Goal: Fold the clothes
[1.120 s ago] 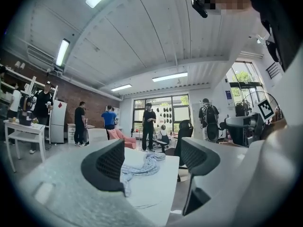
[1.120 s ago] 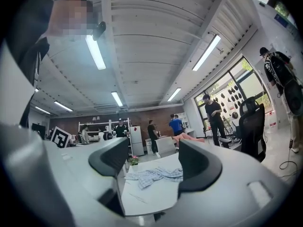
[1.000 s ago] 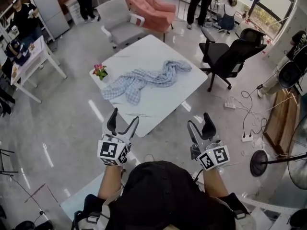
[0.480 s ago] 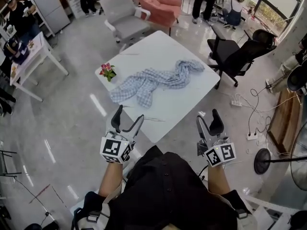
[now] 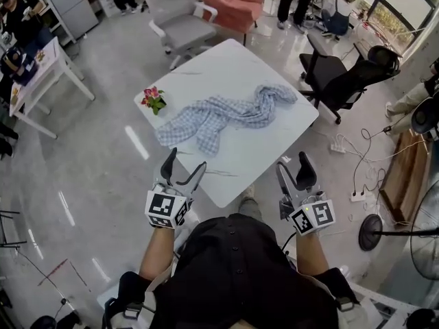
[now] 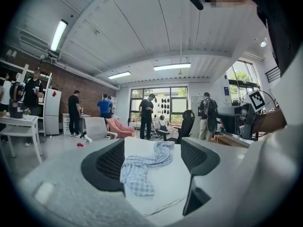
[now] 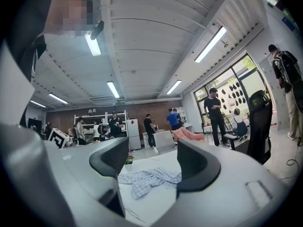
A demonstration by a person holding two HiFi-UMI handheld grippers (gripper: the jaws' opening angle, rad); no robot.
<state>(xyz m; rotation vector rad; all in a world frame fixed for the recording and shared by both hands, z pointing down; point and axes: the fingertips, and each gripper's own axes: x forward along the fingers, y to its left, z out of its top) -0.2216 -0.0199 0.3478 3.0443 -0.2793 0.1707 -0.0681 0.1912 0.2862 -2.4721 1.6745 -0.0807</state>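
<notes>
A blue-and-white checked garment (image 5: 221, 115) lies crumpled in a long twisted strip across the white table (image 5: 274, 149). It also shows between the jaws in the left gripper view as the garment (image 6: 144, 167) and in the right gripper view as the garment (image 7: 149, 179). My left gripper (image 5: 184, 165) hovers open at the table's near-left edge, holding nothing. The right gripper (image 5: 293, 170) stands open past the near-right edge, also apart from the cloth.
A small pot of pink flowers (image 5: 153, 99) stands on the table's left corner. A black office chair (image 5: 339, 75) is at the right, a grey chair (image 5: 180, 20) and a pink armchair (image 5: 232, 4) beyond. People stand at the room's far side. Cables (image 5: 357, 156) lie on the floor.
The table and garment have come nearer in the head view. Both grippers stay open and now reach the table's near edge.
</notes>
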